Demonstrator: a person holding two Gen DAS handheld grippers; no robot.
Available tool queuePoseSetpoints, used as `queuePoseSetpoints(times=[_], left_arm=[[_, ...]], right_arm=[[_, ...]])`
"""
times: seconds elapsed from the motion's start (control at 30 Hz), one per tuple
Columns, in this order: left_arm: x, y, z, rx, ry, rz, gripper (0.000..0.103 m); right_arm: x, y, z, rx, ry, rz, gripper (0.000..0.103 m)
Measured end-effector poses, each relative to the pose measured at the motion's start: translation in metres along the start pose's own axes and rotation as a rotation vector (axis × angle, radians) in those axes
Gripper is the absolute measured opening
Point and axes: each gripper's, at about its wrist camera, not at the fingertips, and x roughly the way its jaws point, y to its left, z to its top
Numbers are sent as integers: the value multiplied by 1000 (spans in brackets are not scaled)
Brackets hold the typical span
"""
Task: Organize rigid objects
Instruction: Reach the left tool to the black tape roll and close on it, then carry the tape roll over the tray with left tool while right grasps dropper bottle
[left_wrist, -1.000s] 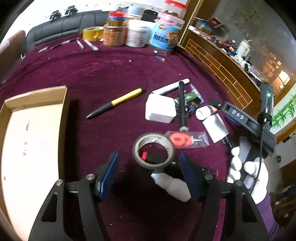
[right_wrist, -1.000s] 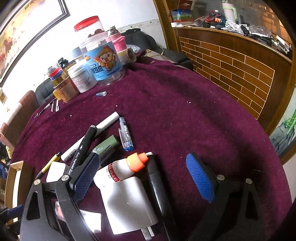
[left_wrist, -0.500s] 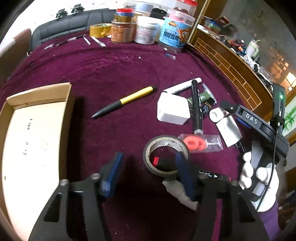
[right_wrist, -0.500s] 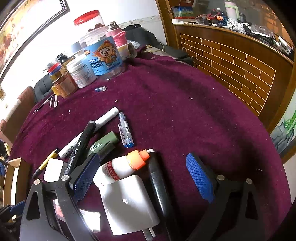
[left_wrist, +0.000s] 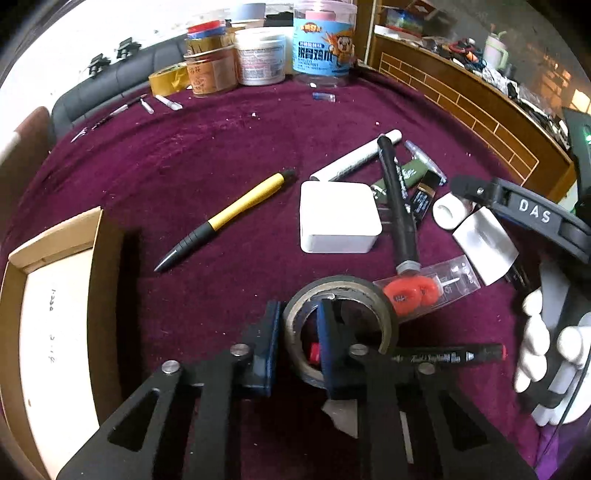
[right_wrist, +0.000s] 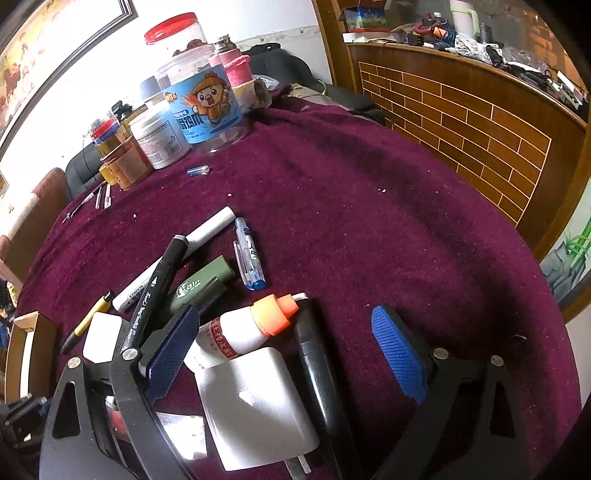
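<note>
Left tongs (left_wrist: 298, 334): they have just been closing and now pinch the wall of the tape roll (left_wrist: 341, 325), one blue pad outside the ring, the other inside it.
Tape roll: dark, lying flat on the table (left_wrist: 184, 155) near the camera; a black marker (left_wrist: 448, 356) with white script too small to read lies just beside it.
Right tongs (right_wrist: 291, 350): jaws stand wide apart, gripping nothing; a white glue bottle (right_wrist: 236, 338) with an orange cap, a white charger block (right_wrist: 258, 402) and a black cylinder (right_wrist: 317, 369) lie between and below the pads.
Right tongs body, seen from the left wrist view: carries the white letters "DAS" (left_wrist: 535, 211).
Cardboard box (left_wrist: 55, 314): open, at the left edge of the table; only faint pen marks show on its pale floor.
Clear packet (left_wrist: 428, 286): holds two orange-red discs, beside the tape roll.
Jars at the far edge: a clear tub with a blue cartoon label (right_wrist: 207, 107), a white tub (right_wrist: 159, 138) with small print, an amber jar (right_wrist: 123, 162); contents cannot be told.
Red-lidded jar (right_wrist: 177, 48): behind the blue-label tub, something brown inside.
White marker (right_wrist: 177, 254): reads "MARKER".
Black pen (right_wrist: 155, 291): crosses over the white marker; its script is not legible.
Green case (right_wrist: 199, 282): bears a pale logo, unreadable.
Yellow-and-black pen (left_wrist: 225, 218): lies alone on the cloth between the box and a white square adapter (left_wrist: 338, 218).
</note>
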Motion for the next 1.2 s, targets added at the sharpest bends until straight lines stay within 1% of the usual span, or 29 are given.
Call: queuePoseSetpoints(times=[0.07,0.17,0.27,0.33,0.47,0.57,0.6,0.63,0.67,0.77,0.8,0.83,0.9,0.97,1.03,1.1,1.17,1.2], left_arm=[[-10,4,-1,-35,-29,-40,6],[-39,19,-5,-113,-89,-81,6],[-75,36,-17,-184,-153,-126,7],[-101,51,-33,-230,-207,-154,7],[-136,80,-63,-306,-285,-164,7],[-149,104,-82,-360,-292,-163,7],[-152,111,-89,-374,-292,-154,7],[-158,119,-98,-385,-296,-145,7],[-163,126,-105,-395,-305,-140,7],[-163,144,-123,-438,-298,-148,7],[-161,149,-127,-452,-296,-160,7],[-159,152,-131,-461,-297,-168,7],[-155,156,-135,-477,-296,-179,7],[-152,160,-139,-494,-291,-198,7],[-151,161,-142,-497,-287,-206,7],[-153,163,-144,-495,-290,-202,7],[-158,167,-149,-496,-296,-196,7],[-159,168,-151,-497,-297,-191,7]], right_arm=[[0,-1,0,2,2,3,95],[1,-2,0,9,5,7,95],[3,-3,0,16,12,16,95],[3,-4,0,25,13,22,95],[2,-7,1,42,8,43,95],[3,-8,1,37,16,41,95],[1,-6,1,18,28,28,92],[-9,-2,-2,-19,35,8,86],[-22,5,-4,-56,27,21,85],[-68,32,-22,-185,4,150,85],[-84,48,-36,-272,26,198,85],[-90,57,-45,-319,47,221,85],[-98,81,-71,-446,117,271,85],[-98,99,-91,-533,152,277,82],[-93,115,-107,-602,168,259,71],[-87,126,-117,-642,192,253,68],[-79,138,-127,-681,198,222,63],[-73,144,-131,-709,195,187,53]])
